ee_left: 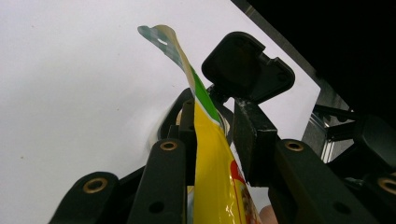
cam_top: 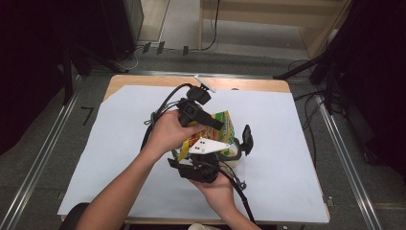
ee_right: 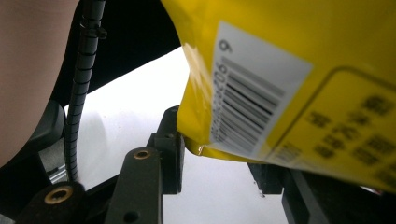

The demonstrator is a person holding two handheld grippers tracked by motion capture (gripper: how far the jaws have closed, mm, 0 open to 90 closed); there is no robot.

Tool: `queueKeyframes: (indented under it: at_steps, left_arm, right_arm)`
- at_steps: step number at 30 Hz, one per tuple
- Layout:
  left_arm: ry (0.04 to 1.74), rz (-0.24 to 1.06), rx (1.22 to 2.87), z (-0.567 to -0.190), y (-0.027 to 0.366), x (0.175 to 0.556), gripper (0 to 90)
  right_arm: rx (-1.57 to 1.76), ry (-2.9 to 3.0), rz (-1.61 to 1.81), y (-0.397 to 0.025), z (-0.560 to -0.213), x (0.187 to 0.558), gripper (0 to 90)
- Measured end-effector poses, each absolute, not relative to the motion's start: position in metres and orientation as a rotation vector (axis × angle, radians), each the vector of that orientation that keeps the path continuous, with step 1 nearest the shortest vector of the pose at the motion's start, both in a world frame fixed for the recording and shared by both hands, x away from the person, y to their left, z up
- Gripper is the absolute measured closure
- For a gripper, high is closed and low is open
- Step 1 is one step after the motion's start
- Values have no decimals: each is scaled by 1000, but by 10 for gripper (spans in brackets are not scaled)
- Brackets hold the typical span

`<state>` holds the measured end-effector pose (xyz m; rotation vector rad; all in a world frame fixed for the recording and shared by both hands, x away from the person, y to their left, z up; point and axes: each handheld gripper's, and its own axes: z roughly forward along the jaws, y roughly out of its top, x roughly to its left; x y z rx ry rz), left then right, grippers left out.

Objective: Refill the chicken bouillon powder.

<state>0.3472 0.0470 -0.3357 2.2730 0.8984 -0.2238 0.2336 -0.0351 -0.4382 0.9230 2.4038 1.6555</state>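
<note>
- Covering most of the wooden table, a large white paper sheet [cam_top: 119, 158] serves as the landmark; all the work happens above its middle.
- Held over the sheet's centre, a glossy yellow-and-green plastic snack bag [cam_top: 218, 127] sits between two hand-held grippers, lifted off the paper.
- The bag looks light, thin and soft, with a slick film likely to slide in a loose grip; its flat sealed edges seem the safest places to pinch.
- Its long axis appears to run from the sheet's near edge toward its far edge, with the crimped seal [ee_left: 161, 37] pointing up and away in the left gripper view.
- The left gripper [ee_left: 212, 135], reaching from the sheet's near-left side, has its jaws narrowed on the bag's upper edge, the film pinched against one pad.
- The right gripper [ee_right: 224, 163], nearer the sheet's front edge, stands with jaws fairly wide; the bag's barcoded lower corner [ee_right: 252, 93] dips between them, and whether they grip it I cannot tell.
</note>
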Motion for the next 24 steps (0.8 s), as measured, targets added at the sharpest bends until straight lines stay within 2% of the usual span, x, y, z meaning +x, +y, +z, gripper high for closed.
queueKeyframes:
  at_steps: [24]
  left_arm:
    - [912, -257, 2285, -337, 49, 353, 743]
  right_arm:
    - [918, 2418, 1649, -34, -436, 234, 618]
